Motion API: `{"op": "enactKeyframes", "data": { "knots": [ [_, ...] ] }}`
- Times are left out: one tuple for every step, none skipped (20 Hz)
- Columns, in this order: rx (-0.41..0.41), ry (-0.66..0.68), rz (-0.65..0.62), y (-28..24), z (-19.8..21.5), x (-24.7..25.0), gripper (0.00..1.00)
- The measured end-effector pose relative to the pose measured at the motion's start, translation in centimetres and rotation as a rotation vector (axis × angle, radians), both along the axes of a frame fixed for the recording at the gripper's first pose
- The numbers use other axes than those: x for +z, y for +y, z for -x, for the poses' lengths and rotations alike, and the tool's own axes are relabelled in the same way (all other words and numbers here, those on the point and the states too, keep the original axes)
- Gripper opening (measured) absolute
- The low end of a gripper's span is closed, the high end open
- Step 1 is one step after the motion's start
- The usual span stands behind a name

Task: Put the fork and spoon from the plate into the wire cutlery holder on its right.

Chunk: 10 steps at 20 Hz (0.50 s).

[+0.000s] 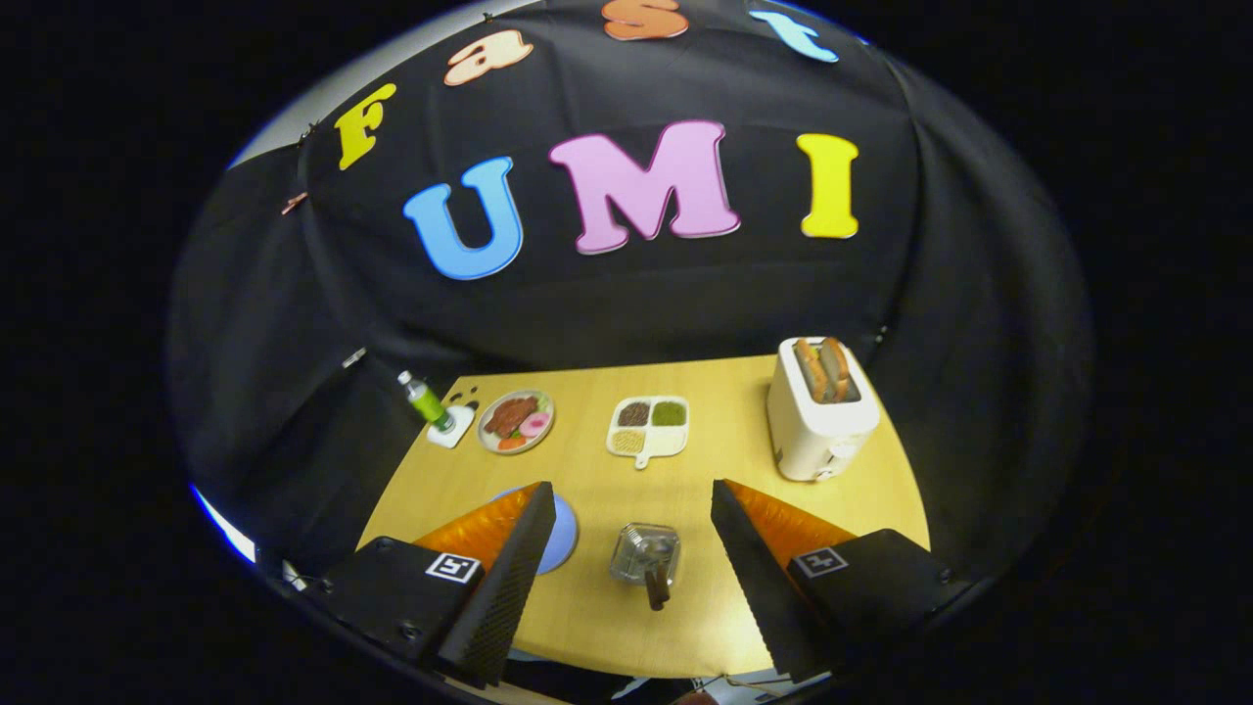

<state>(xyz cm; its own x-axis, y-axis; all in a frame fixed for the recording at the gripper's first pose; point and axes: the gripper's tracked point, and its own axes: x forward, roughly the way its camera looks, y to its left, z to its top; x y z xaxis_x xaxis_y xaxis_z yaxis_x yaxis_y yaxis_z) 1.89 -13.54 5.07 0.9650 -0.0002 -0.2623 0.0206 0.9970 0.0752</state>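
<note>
My gripper (626, 534) hangs open above the wooden table, its two black fingers wide apart with nothing between them. Below and between the fingers stands the wire cutlery holder (644, 553), with a dark handle (657, 586) sticking out of it toward me. The blue plate (562, 532) lies left of the holder, mostly hidden behind my left finger (509, 578). What lies on the plate is hidden. I cannot tell whether the handle belongs to the fork or the spoon.
Beyond the fingers sit a white toaster (820, 411) with two bread slices at the far right, a divided dish (648, 428) of seasonings in the middle, a food plate (516, 421), and a tilted green bottle (425, 401) on a white coaster at the far left.
</note>
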Motion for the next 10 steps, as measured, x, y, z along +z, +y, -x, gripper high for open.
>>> {"op": "enactKeyframes", "data": {
  "knots": [
    [-0.036,-0.048,0.01,-0.4,0.3,1.0,0.99],
    [-0.065,-0.099,0.017,-0.8,1.0,2.2,0.99],
    [-0.09,-0.15,0.024,-1.0,1.4,3.5,0.99],
    [-0.111,-0.199,0.03,-1.1,1.9,4.7,0.99],
    [-0.128,-0.242,0.033,-1.1,2.6,5.7,0.99],
    [-0.139,-0.278,0.034,-1.0,3.2,6.5,0.99],
    [-0.146,-0.319,0.036,-0.9,4.0,7.3,0.99],
    [-0.153,-0.375,0.049,-0.8,4.7,8.3,0.99],
    [-0.168,-0.414,0.071,-1.1,5.3,8.8,0.99],
    [-0.19,-0.437,0.092,-1.6,6.1,8.8,0.98]
  ]
}}
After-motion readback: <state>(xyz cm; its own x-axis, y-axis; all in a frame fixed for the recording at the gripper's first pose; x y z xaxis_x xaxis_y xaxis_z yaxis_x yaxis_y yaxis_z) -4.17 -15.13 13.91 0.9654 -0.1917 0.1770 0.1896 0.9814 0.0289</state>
